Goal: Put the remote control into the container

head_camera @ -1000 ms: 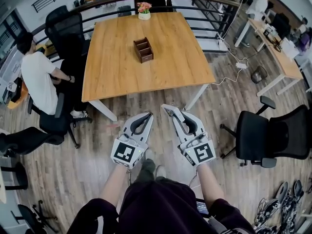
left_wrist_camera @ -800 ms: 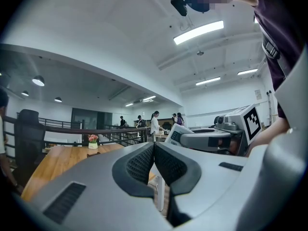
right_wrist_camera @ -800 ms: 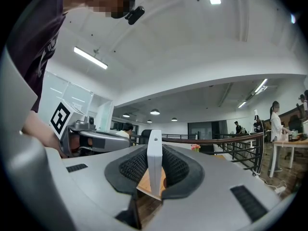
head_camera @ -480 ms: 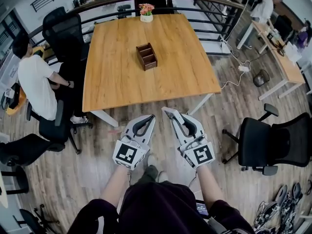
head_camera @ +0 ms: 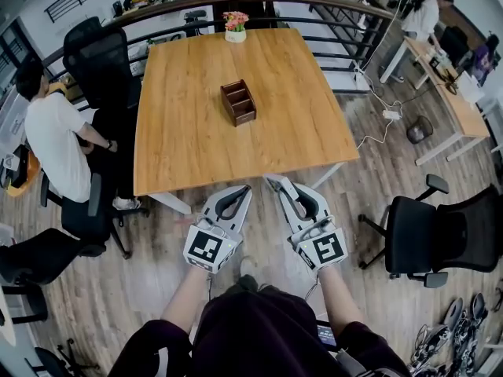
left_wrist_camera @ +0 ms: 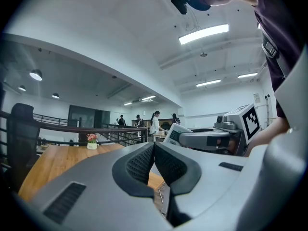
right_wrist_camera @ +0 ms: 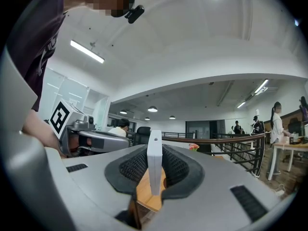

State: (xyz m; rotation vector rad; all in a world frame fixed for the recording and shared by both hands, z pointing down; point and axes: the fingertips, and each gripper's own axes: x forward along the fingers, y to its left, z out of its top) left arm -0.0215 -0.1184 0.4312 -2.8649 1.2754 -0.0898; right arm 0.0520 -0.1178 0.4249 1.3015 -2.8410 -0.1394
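Note:
A dark brown wooden container [head_camera: 238,102] with open compartments stands near the middle of the wooden table [head_camera: 181,140]. Both grippers hang side by side in front of the table's near edge, above the floor. My right gripper [head_camera: 273,181] is shut on a slim white remote control [right_wrist_camera: 154,153], which stands upright on edge between the pads [right_wrist_camera: 174,170]. My left gripper [head_camera: 244,188] is shut, its pads [left_wrist_camera: 142,162] pressed together with nothing between them. The container is well ahead of both grippers.
A small pot of flowers [head_camera: 235,23] sits at the table's far edge, before a railing [head_camera: 314,2]. A seated person [head_camera: 51,132] and a black office chair [head_camera: 94,57] are at the left. Another black chair [head_camera: 440,234] stands to the right.
The table and container have slid lower and nearer in the head view as the person moves toward them. Both grippers keep their pose, the right still holding the remote control.

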